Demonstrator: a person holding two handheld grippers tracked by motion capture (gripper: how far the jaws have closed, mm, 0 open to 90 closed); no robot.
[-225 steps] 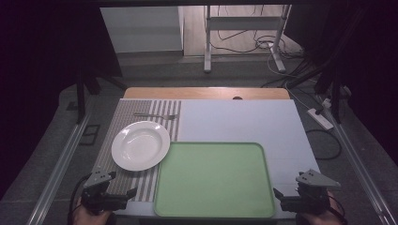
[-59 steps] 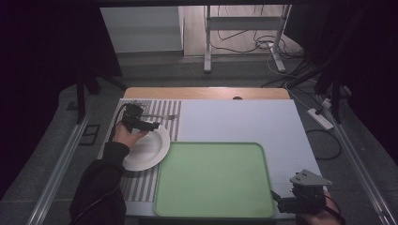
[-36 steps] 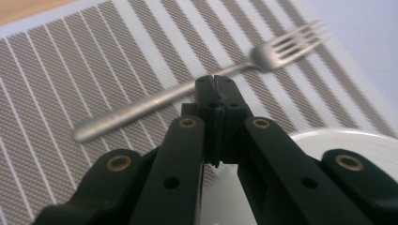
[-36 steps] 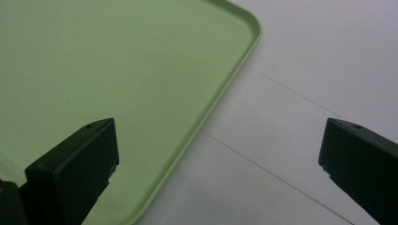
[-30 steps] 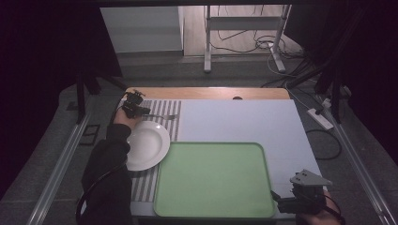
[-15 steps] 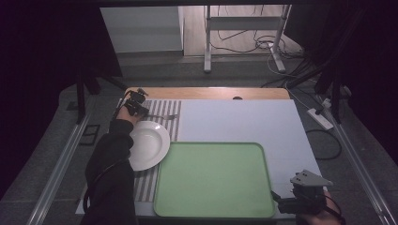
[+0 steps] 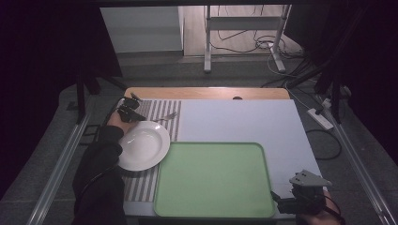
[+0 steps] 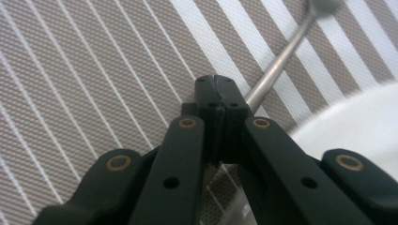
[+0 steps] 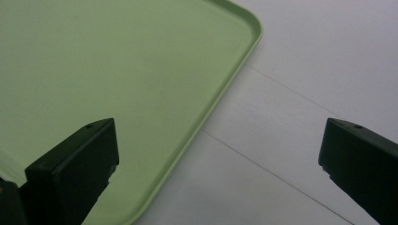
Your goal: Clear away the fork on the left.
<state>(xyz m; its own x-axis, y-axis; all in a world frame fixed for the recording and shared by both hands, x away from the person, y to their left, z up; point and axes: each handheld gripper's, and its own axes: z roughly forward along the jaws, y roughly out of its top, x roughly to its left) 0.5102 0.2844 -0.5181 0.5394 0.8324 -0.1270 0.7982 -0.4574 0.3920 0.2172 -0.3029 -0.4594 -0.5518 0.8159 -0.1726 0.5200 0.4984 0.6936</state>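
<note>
Fork (image 8: 277,61) on striped placemat (image 7: 159,110), handle pinched in our left gripper (image 8: 216,86); white plate (image 7: 143,145) just beside. Right gripper (image 9: 220,159), jaws wide and empty, overhangs green tray (image 9: 94,70) corner.

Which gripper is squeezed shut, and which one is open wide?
The left gripper is shut on the fork handle over the striped mat. The right gripper, by the green tray, is open.
</note>
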